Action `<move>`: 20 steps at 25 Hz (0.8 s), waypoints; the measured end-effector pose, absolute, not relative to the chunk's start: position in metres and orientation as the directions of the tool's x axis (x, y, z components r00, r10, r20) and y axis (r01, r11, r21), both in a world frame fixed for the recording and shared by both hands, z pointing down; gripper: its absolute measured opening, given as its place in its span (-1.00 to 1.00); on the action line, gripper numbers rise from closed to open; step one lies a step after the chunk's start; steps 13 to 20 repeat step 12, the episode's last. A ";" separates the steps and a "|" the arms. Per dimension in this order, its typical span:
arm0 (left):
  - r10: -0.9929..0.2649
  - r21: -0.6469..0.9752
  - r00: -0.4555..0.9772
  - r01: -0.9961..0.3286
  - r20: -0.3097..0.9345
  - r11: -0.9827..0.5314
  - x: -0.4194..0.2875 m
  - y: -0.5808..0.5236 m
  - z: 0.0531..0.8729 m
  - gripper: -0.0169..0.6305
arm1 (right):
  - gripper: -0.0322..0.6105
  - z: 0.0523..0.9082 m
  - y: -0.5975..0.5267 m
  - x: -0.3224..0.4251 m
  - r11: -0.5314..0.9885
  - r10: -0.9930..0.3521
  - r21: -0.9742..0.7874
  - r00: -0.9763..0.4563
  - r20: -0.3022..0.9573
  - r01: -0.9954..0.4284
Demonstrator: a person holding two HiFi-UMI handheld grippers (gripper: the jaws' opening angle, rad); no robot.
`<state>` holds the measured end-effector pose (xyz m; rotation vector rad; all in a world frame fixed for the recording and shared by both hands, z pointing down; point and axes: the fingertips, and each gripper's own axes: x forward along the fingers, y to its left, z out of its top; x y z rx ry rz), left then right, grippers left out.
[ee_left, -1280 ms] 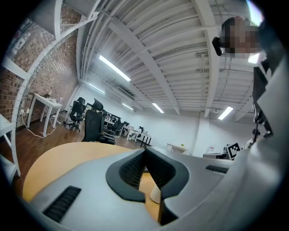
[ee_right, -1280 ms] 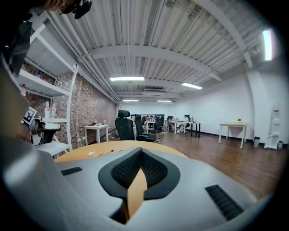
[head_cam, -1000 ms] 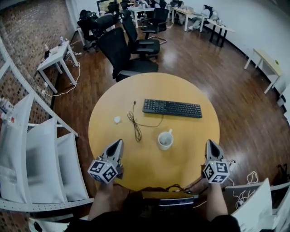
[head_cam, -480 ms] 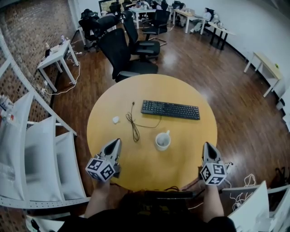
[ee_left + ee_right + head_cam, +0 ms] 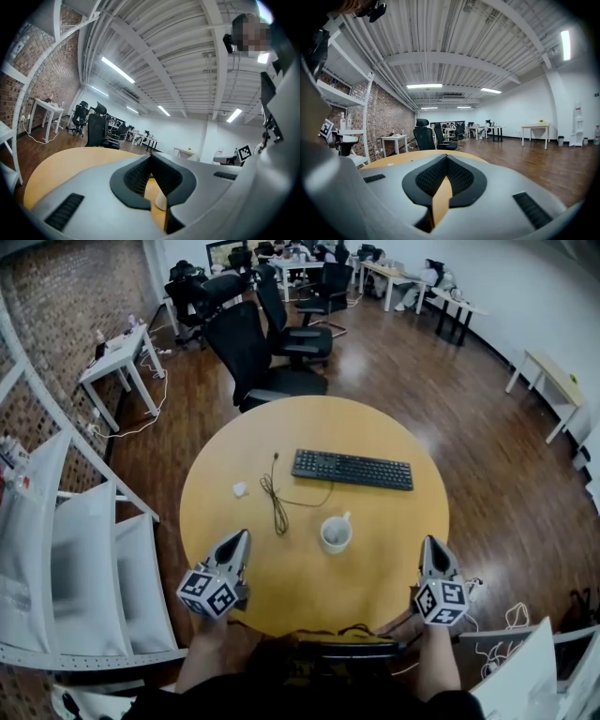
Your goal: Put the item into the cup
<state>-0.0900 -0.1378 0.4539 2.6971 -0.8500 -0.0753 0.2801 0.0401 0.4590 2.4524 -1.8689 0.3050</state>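
Note:
A white cup [image 5: 336, 533] with a handle stands upright near the middle of the round yellow table [image 5: 394, 549]. A small white item [image 5: 240, 489] lies on the table's left part, beside a dark looped cable [image 5: 278, 501]. My left gripper [image 5: 245, 535] hovers over the near left rim and points toward the centre; its jaws are shut and empty [image 5: 151, 156]. Below its tips, the left gripper view shows a sliver of the cup [image 5: 161, 200]. My right gripper [image 5: 429, 542] is at the near right rim, also shut with nothing in it [image 5: 446, 157].
A black keyboard [image 5: 352, 470] lies across the far half of the table. Black office chairs [image 5: 253, 348] stand just behind the table. White shelving [image 5: 84, 549] runs along the left, and a small white desk [image 5: 117, 352] stands by the brick wall.
Both grippers keep their places and stay shut. Only the head view has shifted a little.

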 end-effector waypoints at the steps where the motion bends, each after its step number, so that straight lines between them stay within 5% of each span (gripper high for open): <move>1: -0.569 0.309 0.821 -0.553 0.044 -0.774 -0.090 -0.138 0.454 -0.97 | -0.88 0.458 0.039 0.279 -0.269 -0.951 -0.086 0.251 0.180 -0.959; 20: -0.570 0.310 0.820 -0.554 0.046 -0.772 -0.090 -0.133 0.457 -0.97 | -0.88 0.462 0.038 0.272 -0.248 -0.955 -0.092 0.227 0.192 -0.964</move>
